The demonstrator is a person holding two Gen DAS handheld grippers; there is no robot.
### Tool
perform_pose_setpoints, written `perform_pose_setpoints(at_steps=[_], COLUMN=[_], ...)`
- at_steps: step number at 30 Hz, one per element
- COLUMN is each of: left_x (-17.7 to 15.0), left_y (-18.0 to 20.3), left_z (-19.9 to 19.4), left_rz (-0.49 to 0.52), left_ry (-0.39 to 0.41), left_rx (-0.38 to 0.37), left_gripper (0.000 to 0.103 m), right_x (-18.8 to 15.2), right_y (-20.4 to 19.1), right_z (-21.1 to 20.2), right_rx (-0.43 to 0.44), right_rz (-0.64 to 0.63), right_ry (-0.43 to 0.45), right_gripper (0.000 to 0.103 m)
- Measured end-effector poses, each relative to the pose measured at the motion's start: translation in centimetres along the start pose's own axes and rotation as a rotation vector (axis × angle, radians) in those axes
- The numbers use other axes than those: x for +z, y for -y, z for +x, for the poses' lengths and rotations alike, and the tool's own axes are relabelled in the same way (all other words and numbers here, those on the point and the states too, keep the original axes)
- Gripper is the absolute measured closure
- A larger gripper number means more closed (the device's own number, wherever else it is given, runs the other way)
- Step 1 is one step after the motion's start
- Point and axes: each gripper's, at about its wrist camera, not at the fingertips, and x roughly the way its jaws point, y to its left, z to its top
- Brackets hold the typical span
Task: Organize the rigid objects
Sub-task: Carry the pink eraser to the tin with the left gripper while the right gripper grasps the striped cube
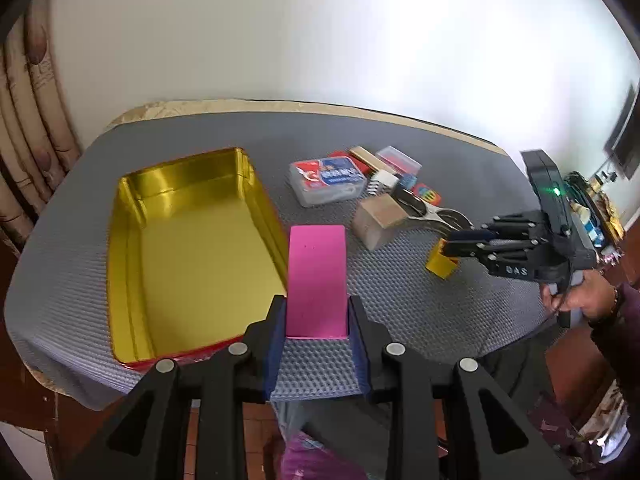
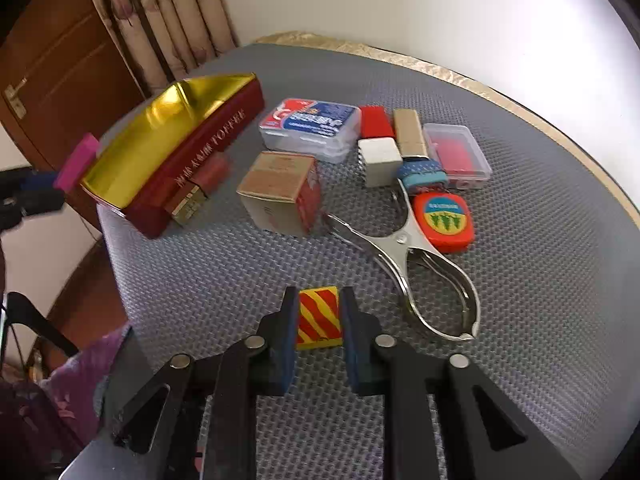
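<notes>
The tin (image 1: pixel 192 248) lay empty, so sorting had barely begun. The left gripper (image 1: pixel 316 320) clamped a pink block (image 1: pixel 317 276), held just right of the tin. The right gripper (image 2: pixel 320 316) had closed on a striped block (image 2: pixel 319 312); beyond its fingers the pile (image 2: pixel 360 152) waited.

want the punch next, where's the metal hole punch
Right wrist view, right of centre: the punch lies on the mat, below the orange tape, right of the box.
</notes>
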Motion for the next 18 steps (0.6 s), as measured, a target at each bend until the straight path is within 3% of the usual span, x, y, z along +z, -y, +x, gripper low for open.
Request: perform_pose_setpoints(at_steps=[3, 4, 6, 8, 13, 14, 15, 17, 18], left_x=[0.3, 0.4, 0.3, 0.4, 0.4, 0.4, 0.4, 0.5, 0.6], left_y=[-0.6, -0.8, -1.0, -1.1, -1.0, -0.9, -0.9, -1.1, -1.4], left_z=[-0.3, -0.4, -0.5, -0.4, -0.2, -0.2, -0.2, -0.1, -0.1], left_rz=[-0.006, -0.007, -0.008, -0.007, -0.004, -0.004, -0.004, -0.008, -0.015], left_ry=[0.006, 0.006, 0.007, 0.007, 0.002, 0.004, 0.007, 0.010, 0.011], left_rx=[0.012, 0.015, 0.017, 0.019, 0.016, 0.018, 0.021, 0.023, 0.026], left_gripper=[0.073, 0.073, 0.073, 0.073, 0.073, 0.073, 0.073, 0.073, 0.073], right_x=[0.0, 0.0, -0.1, -0.1, 0.1, 0.0, 0.0, -0.2, -0.4], right_y=[-0.2, -0.3, -0.4, -0.6, -1.1, -1.2, -1.2, -1.4, -1.6], right_z=[0.0, 0.0, -0.1, -0.5, 0.3, 0.7, 1.2, 2.2, 2.4], right_rx=[-0.006, -0.010, -0.012, 0.016, 0.001, 0.003, 0.000, -0.011, -0.014], right_rz=[-0.018, -0.023, -0.022, -0.022, -0.050, -0.052, -0.056, -0.062, -0.070], right_ry=[0.006, 0.007, 0.017, 0.040, -0.004, -0.018, -0.035, -0.076, -0.078], right_gripper=[0.079, 0.073, 0.024, 0.013, 0.017, 0.030, 0.052, 0.075, 0.075])
